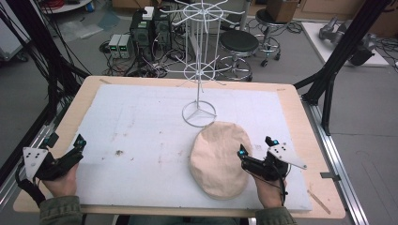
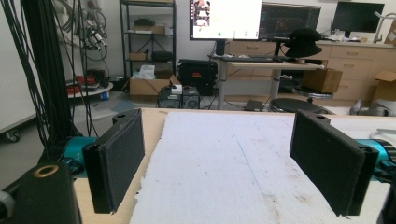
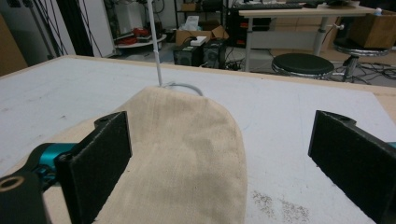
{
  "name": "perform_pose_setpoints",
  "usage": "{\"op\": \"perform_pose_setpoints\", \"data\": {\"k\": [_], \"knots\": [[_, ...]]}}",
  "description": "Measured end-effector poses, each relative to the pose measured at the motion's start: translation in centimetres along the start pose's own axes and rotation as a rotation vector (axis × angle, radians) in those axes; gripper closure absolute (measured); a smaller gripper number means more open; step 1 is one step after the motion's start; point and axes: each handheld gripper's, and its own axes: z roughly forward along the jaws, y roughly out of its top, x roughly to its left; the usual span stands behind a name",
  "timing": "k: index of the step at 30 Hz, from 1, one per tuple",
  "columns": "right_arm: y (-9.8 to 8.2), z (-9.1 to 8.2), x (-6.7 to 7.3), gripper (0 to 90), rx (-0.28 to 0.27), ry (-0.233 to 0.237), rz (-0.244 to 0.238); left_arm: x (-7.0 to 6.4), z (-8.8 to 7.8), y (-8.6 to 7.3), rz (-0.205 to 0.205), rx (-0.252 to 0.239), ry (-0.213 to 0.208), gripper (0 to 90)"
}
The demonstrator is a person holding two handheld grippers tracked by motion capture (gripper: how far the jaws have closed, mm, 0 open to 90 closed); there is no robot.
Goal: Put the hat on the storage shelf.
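Currently the right gripper point(image 1: 256, 151), at the lower right of the high view, is resting with its jaws spread wide and holding nothing, just beside the right edge of a beige cloth cap point(image 1: 219, 159). At lower left, the left gripper point(image 1: 75, 146) is likewise gaping empty over the white mat point(image 1: 141, 122). Above the cap, a white wire rack point(image 1: 199, 56) is standing at frame centre. Judging from this, a clean grasp would mean pinching the cap's near rim squarely, not its loose crown.
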Motion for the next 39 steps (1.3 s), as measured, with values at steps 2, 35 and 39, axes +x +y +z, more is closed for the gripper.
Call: {"op": "perform_pose_setpoints", "data": {"k": [2,35,39], "knots": [[-0.1,0.1,0.1,5.1,0.01,-0.008,0.005,0.0,0.0,0.0,0.0,-0.001,0.0,18.2],[-2.0,3.8,-0.1,5.1,0.322,-0.016,0.071,0.0,0.2,-0.1,-0.003,0.006,-0.003,18.3],[-2.2,4.1,-0.2,5.1,0.345,-0.012,0.074,0.0,0.2,-0.1,-0.001,0.006,-0.003,18.3]]}}
